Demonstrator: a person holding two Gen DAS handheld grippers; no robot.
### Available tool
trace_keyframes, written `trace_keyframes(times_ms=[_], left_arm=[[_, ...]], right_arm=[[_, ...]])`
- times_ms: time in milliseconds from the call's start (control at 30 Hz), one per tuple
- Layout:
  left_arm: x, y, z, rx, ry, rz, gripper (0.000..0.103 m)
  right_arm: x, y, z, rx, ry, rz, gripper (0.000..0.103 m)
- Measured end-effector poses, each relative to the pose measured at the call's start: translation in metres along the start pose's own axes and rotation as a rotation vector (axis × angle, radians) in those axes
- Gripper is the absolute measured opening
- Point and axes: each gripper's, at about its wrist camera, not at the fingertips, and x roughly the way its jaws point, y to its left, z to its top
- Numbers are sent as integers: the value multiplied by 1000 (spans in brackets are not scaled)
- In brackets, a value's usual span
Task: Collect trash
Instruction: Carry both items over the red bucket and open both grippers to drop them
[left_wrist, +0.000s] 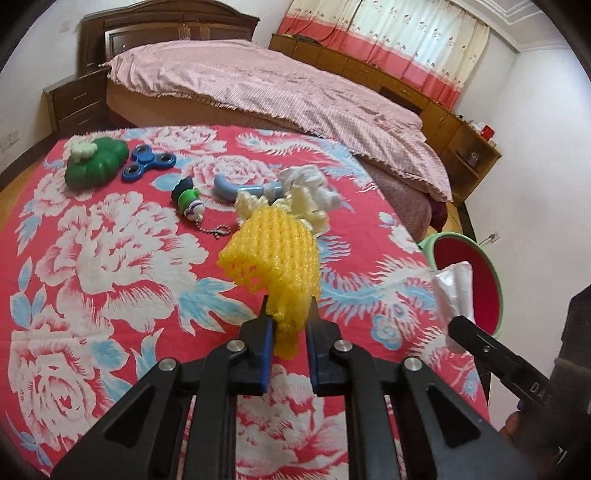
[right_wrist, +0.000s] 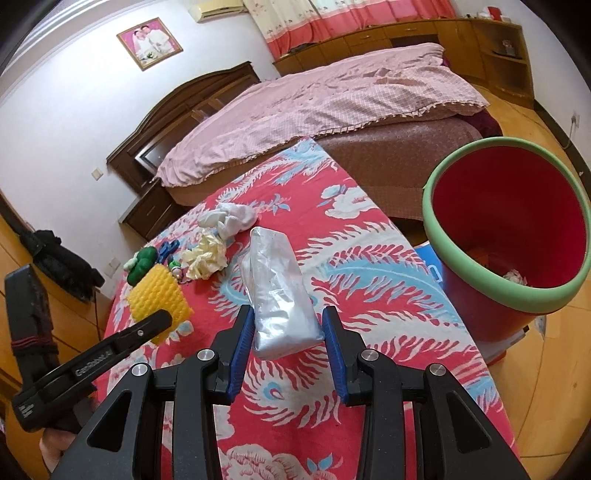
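Observation:
My left gripper (left_wrist: 288, 314) is shut on a yellow foam fruit net (left_wrist: 273, 254) and holds it above the red floral tablecloth (left_wrist: 110, 258); the net also shows in the right wrist view (right_wrist: 159, 295). My right gripper (right_wrist: 288, 325) is shut on a silver foil wrapper (right_wrist: 277, 288), also seen in the left wrist view (left_wrist: 454, 291), near the table's right edge. A red bin with a green rim (right_wrist: 509, 236) stands on the floor to the right, with some trash inside. Crumpled cream paper (right_wrist: 207, 258) and white tissue (right_wrist: 232, 218) lie farther back on the table.
A green toy (left_wrist: 96, 162), a blue fidget spinner (left_wrist: 147, 162), a small figure keychain (left_wrist: 188, 199) and a light blue curved piece (left_wrist: 229, 188) lie at the table's far side. A bed with a pink cover (left_wrist: 258, 85) stands behind the table.

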Motion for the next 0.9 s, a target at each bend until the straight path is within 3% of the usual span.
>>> trace_keyframes(times_ms=[500, 900], left_arm=[[-15, -39, 4, 94, -30, -35, 14], [9, -91, 17, 192, 2, -80, 14]], right_arm=[[-37, -15, 3, 33, -85, -41, 39], [-62, -57, 17, 105, -161, -124, 39]])
